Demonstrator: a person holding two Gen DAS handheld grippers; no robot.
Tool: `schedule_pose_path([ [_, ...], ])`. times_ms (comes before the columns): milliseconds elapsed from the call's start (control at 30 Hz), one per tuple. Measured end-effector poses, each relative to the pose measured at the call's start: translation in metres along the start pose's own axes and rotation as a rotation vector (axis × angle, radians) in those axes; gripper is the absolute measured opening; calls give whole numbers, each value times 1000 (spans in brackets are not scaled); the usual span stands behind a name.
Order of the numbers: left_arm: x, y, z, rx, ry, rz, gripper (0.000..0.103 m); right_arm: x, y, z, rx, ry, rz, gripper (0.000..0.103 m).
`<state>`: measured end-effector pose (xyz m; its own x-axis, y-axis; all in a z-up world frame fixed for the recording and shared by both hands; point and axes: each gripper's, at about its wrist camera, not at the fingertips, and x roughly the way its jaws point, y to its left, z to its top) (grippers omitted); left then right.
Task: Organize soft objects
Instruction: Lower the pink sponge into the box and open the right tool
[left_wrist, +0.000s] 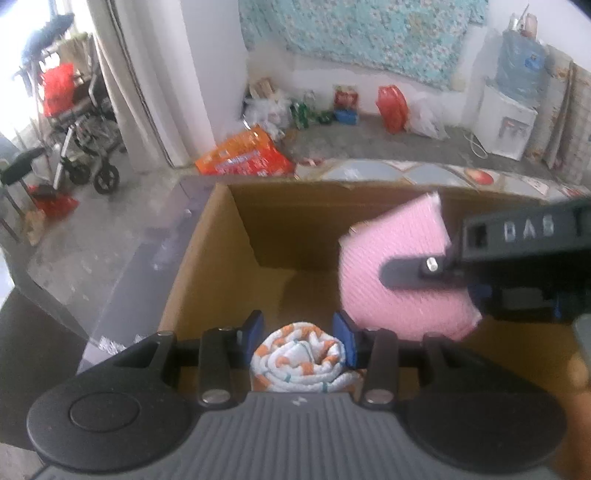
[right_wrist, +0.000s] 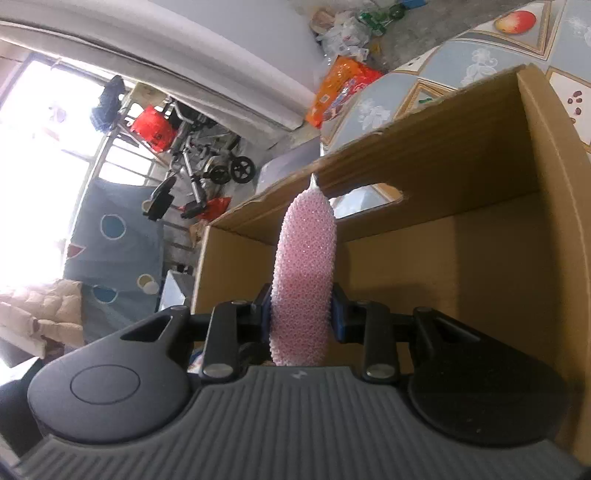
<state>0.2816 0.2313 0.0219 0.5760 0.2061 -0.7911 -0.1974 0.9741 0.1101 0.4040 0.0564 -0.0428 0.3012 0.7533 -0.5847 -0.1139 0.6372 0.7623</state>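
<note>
An open cardboard box (left_wrist: 221, 236) fills the middle of the left wrist view and also shows in the right wrist view (right_wrist: 480, 155). My left gripper (left_wrist: 301, 334) is shut on a rolled white cloth with orange marks (left_wrist: 301, 360) and holds it over the box's near edge. My right gripper (right_wrist: 301, 314) is shut on a pink textured pad (right_wrist: 303, 273), seen edge-on. In the left wrist view the pink pad (left_wrist: 365, 258) hangs over the right part of the box, held by the right gripper (left_wrist: 417, 269) that comes in from the right.
The box stands on a table with a patterned cloth (left_wrist: 424, 173). A clear plastic bin (left_wrist: 122, 266) sits left of the box. On the floor beyond are an orange packet (left_wrist: 243, 153), bags (left_wrist: 391, 103), a wheelchair (left_wrist: 81, 140) and a water dispenser (left_wrist: 506, 122).
</note>
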Motion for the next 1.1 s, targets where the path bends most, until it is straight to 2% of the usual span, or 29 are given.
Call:
schedule_pose_path([
  [100,0,2,2,-14,-34,39,62,7,-7,1,8,1,-20,29],
  [400,-31,11,-4,-33,-83,73,66,14,-15,-5,-3,18,-57,29],
  [600,-47,8,-20,2,-54,-12,66,25,-15,-12,-10,45,-71,30],
  [700,-47,4,-31,23,-34,-21,65,27,-13,-10,-1,38,-30,31],
  [800,-49,6,-35,15,-24,-34,65,34,-19,-2,98,50,62,31],
  [867,-51,9,-38,-1,-19,-45,65,44,-22,1,156,56,72,32],
  [967,-52,14,-44,-8,-4,-52,65,66,-22,1,162,115,3,46],
  [1033,-52,17,-48,-8,1,-57,65,73,-24,-5,154,137,-78,47],
  [1100,-53,18,-52,-4,2,-59,65,73,-25,-8,126,140,-105,47],
])
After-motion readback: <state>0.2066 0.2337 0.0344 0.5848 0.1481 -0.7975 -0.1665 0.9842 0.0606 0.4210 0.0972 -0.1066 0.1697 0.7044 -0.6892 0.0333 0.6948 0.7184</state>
